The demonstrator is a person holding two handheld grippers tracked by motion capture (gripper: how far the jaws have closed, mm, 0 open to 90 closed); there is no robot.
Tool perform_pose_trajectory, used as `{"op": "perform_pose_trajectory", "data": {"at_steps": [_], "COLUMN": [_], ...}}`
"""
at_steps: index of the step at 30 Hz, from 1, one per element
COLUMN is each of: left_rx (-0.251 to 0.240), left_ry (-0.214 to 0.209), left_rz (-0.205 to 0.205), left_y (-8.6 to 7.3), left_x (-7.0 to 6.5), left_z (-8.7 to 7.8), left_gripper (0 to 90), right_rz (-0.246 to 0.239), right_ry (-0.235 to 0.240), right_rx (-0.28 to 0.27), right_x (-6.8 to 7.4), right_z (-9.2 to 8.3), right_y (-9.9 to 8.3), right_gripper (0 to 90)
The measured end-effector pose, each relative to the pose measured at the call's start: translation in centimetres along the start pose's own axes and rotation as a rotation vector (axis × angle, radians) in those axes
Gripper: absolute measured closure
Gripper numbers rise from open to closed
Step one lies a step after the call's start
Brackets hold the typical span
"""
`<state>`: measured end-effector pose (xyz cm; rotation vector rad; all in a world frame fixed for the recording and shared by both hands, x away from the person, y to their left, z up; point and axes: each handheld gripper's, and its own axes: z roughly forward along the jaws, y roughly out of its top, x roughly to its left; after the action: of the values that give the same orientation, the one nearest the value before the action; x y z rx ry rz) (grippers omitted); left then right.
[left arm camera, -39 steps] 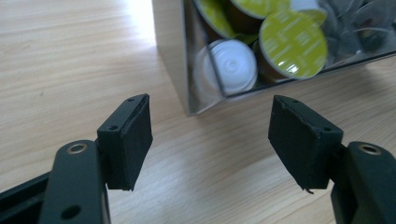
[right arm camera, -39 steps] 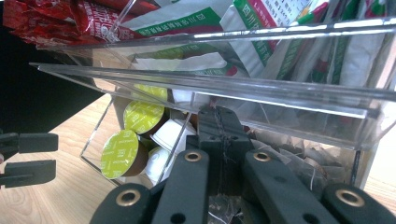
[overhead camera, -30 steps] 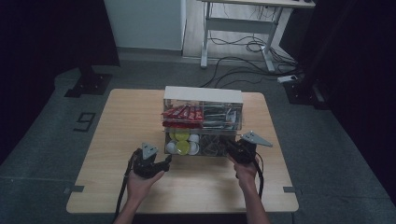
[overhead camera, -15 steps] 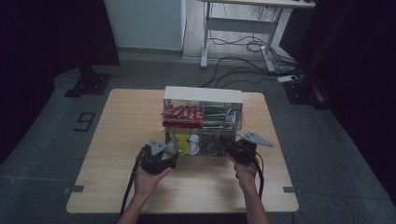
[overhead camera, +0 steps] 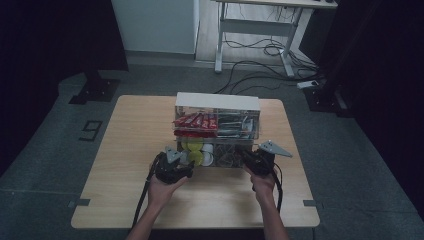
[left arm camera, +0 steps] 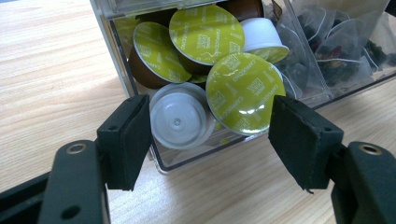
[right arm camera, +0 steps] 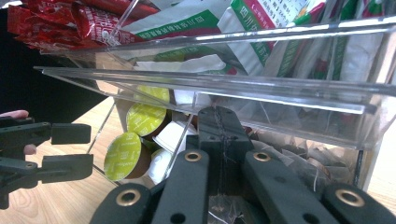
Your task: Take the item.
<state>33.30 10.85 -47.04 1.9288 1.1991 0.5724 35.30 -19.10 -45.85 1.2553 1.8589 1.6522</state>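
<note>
1. The left gripper [left arm camera: 210, 135] stands spread, nothing pinched, its pads just short of the coffee capsules [left arm camera: 243, 91].
2. Those capsules lie in the clear organizer's [overhead camera: 217, 131] lower left compartment.
3. The right gripper [right arm camera: 219, 135] is pressed together, its tips against the organizer's front wall, pinching nothing.

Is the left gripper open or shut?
Open: the left gripper pads stand apart before the capsules, touching none.
</note>
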Motion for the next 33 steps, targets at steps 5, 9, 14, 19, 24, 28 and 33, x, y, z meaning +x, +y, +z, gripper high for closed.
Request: {"op": "perform_pose_trajectory", "data": {"at_steps": [5,9,14,19,24,28,33], "left_rx": [0.003,0.002,0.008,0.008,0.013,0.011,0.010], "left_ry": [0.003,0.007,0.008,0.019,0.018,0.013,0.020], "left_rz": [0.005,0.012,0.010,0.003,-0.003,-0.007,-0.004], "left_y": [0.3,0.5,0.6,0.7,0.8,0.9,1.2], "left_x": [-0.2,-0.6,-0.7,-0.9,-1.1,-1.5,-2.0], "left_z": [0.3,0.7,1.2,1.8,2.4,2.8,3.1], "left_gripper": [30.5,30.6,30.2,29.7,28.0,25.6,24.1], "right_rz": [0.003,0.007,0.007,0.007,0.007,0.005,0.006], "right_ry": [0.002,0.004,0.005,0.005,0.004,0.003,0.002], "right_rx": [-0.001,0.001,0.001,0.002,0.001,0.004,0.003], "right_x": [0.0,0.0,-0.1,-0.1,-0.1,-0.1,-0.1], "right_z": [0.0,0.0,0.0,0.1,0.1,0.1,0.1], "right_y": [0.0,0.0,0.0,-0.1,-0.1,-0.1,-0.1], "right_gripper": [89.4,89.4,89.4,89.4,89.4,89.4,89.4]}}
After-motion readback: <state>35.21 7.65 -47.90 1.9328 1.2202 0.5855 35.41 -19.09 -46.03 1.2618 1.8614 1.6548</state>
